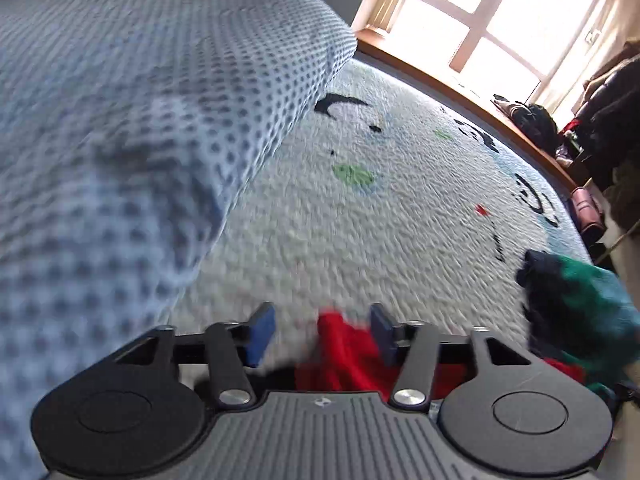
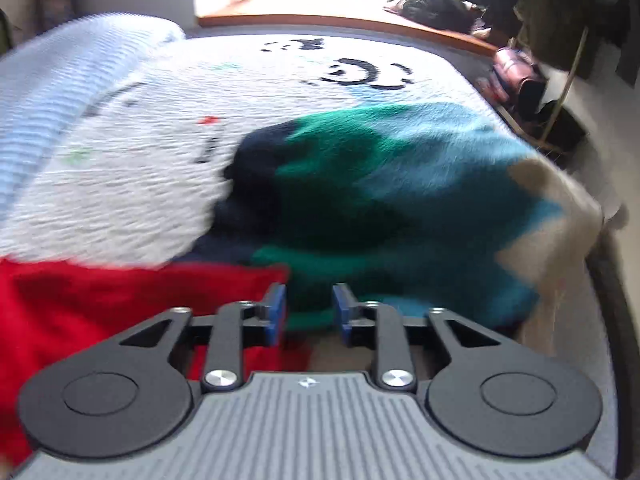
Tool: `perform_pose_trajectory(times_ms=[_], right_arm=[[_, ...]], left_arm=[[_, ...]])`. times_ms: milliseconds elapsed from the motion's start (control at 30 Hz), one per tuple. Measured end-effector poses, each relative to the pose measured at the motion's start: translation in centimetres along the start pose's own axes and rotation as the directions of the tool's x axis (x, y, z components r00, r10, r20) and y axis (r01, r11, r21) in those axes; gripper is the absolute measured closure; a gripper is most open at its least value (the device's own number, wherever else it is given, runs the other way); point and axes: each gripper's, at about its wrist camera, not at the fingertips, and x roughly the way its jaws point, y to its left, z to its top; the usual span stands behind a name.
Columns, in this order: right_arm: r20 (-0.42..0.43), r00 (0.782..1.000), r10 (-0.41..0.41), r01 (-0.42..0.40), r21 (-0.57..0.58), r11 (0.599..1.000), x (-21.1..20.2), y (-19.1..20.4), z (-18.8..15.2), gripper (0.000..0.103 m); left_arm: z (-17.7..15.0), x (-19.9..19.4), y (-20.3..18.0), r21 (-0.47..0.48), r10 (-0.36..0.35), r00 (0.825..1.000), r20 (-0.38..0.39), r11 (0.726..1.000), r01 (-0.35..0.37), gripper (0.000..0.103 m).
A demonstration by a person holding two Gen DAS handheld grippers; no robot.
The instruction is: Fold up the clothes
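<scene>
Hovering over the white textured bedspread with black, green and red print (image 1: pixel 360 240), my left gripper (image 1: pixel 323 334) has its blue pads (image 1: pixel 262 334) spread; the crumpled red fleece garment (image 1: pixel 348 356) lies below the gap, unpinched. My right gripper (image 2: pixel 309 310) also stands parted, gripping nothing, with the red fleece garment (image 2: pixel 100 308) to its left and the green, blue, navy and beige knitted garment (image 2: pixel 400 200) heaped ahead. A pale blue dotted quilt (image 1: pixel 140 100) lies bunched at the left.
</scene>
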Motion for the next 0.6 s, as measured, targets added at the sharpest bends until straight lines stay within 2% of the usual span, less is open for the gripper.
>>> perform_pose_trajectory(times_ms=[100, 200, 267, 300, 333, 367, 400, 467, 600], right_arm=[[-0.059, 0.998, 0.027, -0.023, 0.063, 0.998, -2.7, 0.2, -4.8, 0.059], [-0.167, 0.985, 0.053, -0.027, 0.157, 0.987, -3.3, -0.3, -9.4, 0.063], [-0.221, 0.971, 0.091, -0.038, 0.231, 0.972, -3.1, -0.7, -11.6, 0.067], [-0.225, 0.968, 0.111, -0.048, 0.268, 0.962, -3.2, -1.0, -12.5, 0.074], [-0.225, 0.966, 0.129, -0.057, 0.303, 0.951, -3.2, -1.2, -13.2, 0.076], [-0.223, 0.964, 0.144, -0.065, 0.328, 0.942, -3.2, -1.4, -13.6, 0.076], [-0.226, 0.962, 0.154, -0.069, 0.345, 0.936, -3.3, -1.6, -13.9, 0.074], [-0.214, 0.966, 0.147, -0.071, 0.326, 0.943, -4.1, -1.6, -14.2, 0.070], [-0.184, 0.977, 0.110, -0.091, 0.110, 0.990, -5.7, -0.4, -14.6, 0.069]], left_arm=[[-4.8, -1.4, 1.0, -0.014, -0.003, 0.991, -0.134, 1.000, 0.001, 0.042], [-9.5, -2.3, 2.1, -0.051, -0.023, 0.969, -0.247, 0.999, 0.011, 0.043], [-11.8, -2.7, 3.2, -0.128, -0.068, 0.961, -0.267, 0.991, 0.035, 0.043], [-12.3, -2.6, 3.5, -0.149, -0.087, 0.956, -0.279, 0.988, 0.046, 0.043], [-12.9, -2.5, 3.7, -0.169, -0.106, 0.951, -0.292, 0.984, 0.058, 0.043], [-13.4, -2.5, 3.9, -0.177, -0.119, 0.946, -0.300, 0.982, 0.067, 0.046], [-13.8, -2.6, 3.7, -0.141, -0.111, 0.949, -0.295, 0.987, 0.072, 0.048], [-14.2, -3.1, 3.2, -0.056, -0.090, 0.957, -0.277, 0.995, 0.078, 0.049], [-14.4, -3.3, 2.6, 0.032, -0.065, 0.964, -0.258, 0.997, 0.075, 0.051]])
